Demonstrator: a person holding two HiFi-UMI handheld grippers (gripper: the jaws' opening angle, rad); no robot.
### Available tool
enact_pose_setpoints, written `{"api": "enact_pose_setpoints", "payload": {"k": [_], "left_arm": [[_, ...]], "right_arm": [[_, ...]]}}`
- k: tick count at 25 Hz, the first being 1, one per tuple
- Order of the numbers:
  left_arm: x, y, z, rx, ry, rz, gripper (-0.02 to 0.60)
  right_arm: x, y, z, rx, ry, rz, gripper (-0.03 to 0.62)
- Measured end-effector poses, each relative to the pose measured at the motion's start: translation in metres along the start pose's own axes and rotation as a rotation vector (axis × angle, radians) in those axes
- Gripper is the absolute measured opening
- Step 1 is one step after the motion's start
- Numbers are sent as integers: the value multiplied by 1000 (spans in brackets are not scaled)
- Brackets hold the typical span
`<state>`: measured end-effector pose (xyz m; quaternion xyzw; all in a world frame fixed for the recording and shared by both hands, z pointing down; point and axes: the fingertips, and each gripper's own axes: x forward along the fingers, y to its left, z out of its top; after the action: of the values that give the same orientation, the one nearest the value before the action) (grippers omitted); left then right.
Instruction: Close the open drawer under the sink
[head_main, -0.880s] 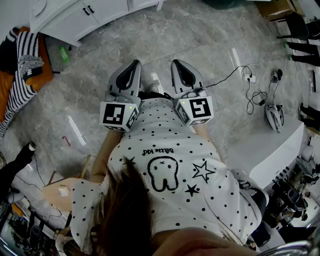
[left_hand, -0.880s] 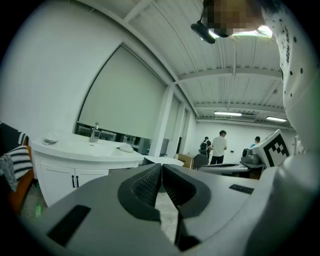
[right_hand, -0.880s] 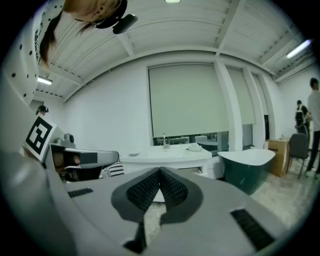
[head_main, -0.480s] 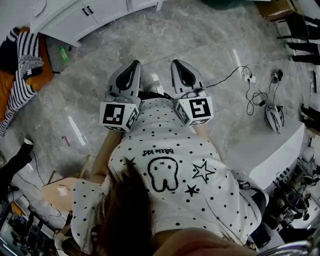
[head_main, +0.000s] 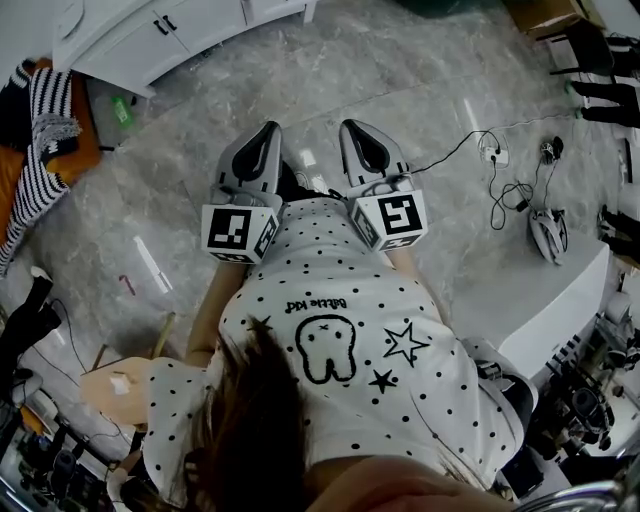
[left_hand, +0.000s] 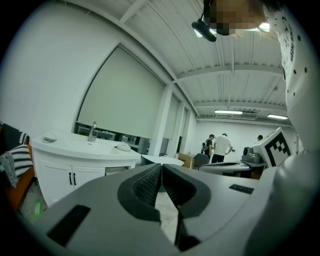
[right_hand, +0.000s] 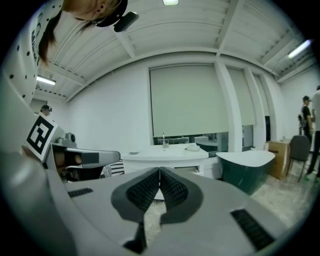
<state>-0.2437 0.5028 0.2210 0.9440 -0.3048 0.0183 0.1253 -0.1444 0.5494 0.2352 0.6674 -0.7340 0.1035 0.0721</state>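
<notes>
**Both grippers shut and empty, well short of the vanity**

Marble floor (head_main: 420, 90) across most of the head view. White vanity (head_main: 150, 35) at 11 o'clock, well apart from both grippers, now slightly nearer the upper-left corner than in the earlier frames. Left gripper (head_main: 267, 132) and right gripper (head_main: 356, 128) side by side at centre, pointing toward 12 o'clock, placed as before. Jaws of each closed tip to tip, nothing between. Open drawer (right_hand: 192, 171) under the sink counter, beyond the right gripper's jaws, untouched. Small green item (head_main: 120, 108) on the floor at 10 o'clock, beside the vanity.
</notes>
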Motion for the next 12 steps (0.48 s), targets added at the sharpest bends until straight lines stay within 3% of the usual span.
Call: {"api": "enact_pose_setpoints", "payload": {"k": [12], "left_arm": [[21,21,10,-44,-12,31,15]], "right_arm": [[20,-16,-2,13,18,-26,14]]}}
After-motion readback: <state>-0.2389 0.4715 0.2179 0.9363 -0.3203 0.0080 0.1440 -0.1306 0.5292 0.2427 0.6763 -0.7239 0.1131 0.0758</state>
